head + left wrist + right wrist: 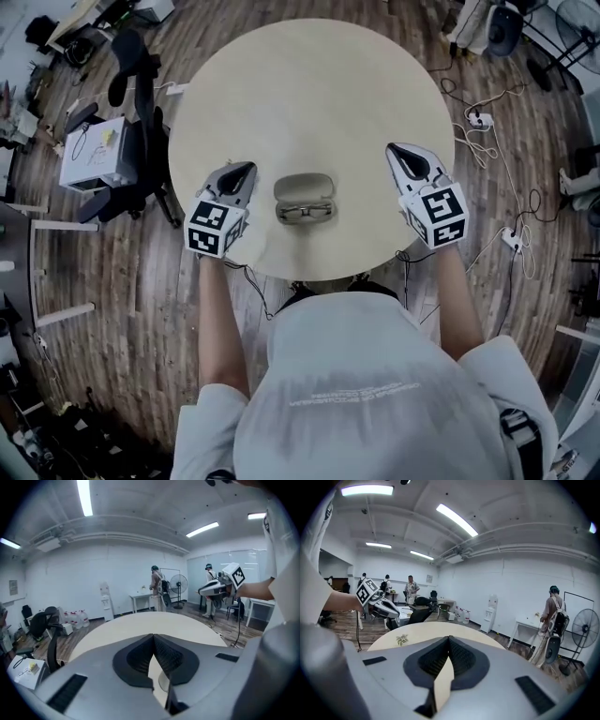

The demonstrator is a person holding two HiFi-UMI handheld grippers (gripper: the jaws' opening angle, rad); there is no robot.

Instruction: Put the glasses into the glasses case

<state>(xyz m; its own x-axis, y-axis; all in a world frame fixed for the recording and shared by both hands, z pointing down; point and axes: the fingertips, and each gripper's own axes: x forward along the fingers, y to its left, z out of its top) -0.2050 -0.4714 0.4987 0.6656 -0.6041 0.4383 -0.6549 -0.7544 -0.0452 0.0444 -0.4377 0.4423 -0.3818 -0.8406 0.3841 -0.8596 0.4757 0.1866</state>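
An open grey glasses case (304, 187) lies on the round table (309, 84) near its front edge. The glasses (305, 213) rest at the case's near side; whether they sit inside its lower half I cannot tell. They also show as a small dark shape, the glasses (401, 640), on the tabletop. My left gripper (246, 171) hovers just left of the case, jaws shut and empty. My right gripper (397, 150) hangs further off to the right, also shut on nothing. Each gripper view shows the other: right gripper (220, 585), left gripper (377, 603).
A black office chair (131, 84) and a white box (94, 155) stand left of the table. Cables and power strips (480, 120) trail over the wood floor at the right. Several people, a fan (178, 584) and a small white table (143, 599) stand far off by the wall.
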